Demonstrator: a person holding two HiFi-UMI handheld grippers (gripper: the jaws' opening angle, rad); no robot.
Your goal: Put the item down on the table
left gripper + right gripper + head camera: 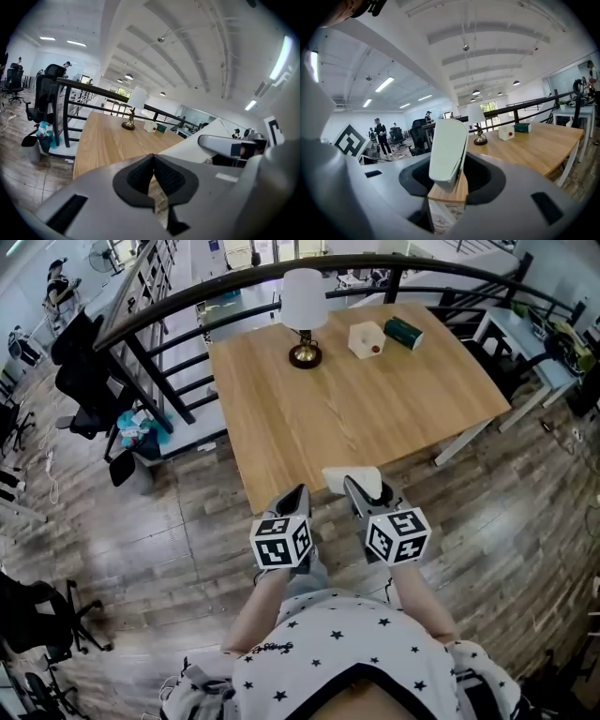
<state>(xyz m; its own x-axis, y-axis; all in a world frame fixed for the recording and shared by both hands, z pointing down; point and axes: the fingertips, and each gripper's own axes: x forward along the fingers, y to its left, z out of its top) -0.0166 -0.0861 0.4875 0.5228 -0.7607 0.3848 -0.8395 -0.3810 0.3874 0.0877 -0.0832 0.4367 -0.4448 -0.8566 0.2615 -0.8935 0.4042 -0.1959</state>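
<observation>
1. Where the person stands, a plank floor (141, 549) spreads out on all sides, seen steeply from above in the head view.
2. A black railing (169, 296) curves round the far and left sides of the table.
3. The table (375, 418) has a pale wood top and white legs. Its near edge lies just ahead of both grippers.
4. A lamp (304, 310) with a white shade and a brass foot stands upright near the table's far edge.
5. The left gripper (153, 158) is just beside the right one, short of the table's near edge. Its jaws are closed, the pads meeting at their tips with nothing between them.
6. The right gripper (449, 180) has its jaws clamped on the white item (449, 150), a flat pale piece with one rounded corner that stands up out of the pads. In the head view the item is over the table's near edge, held in the air.
7. A white box (366, 339) with a red dot sits to the right of the lamp.
8. A green box (404, 332) lies just beside the white box, on its right.
</observation>
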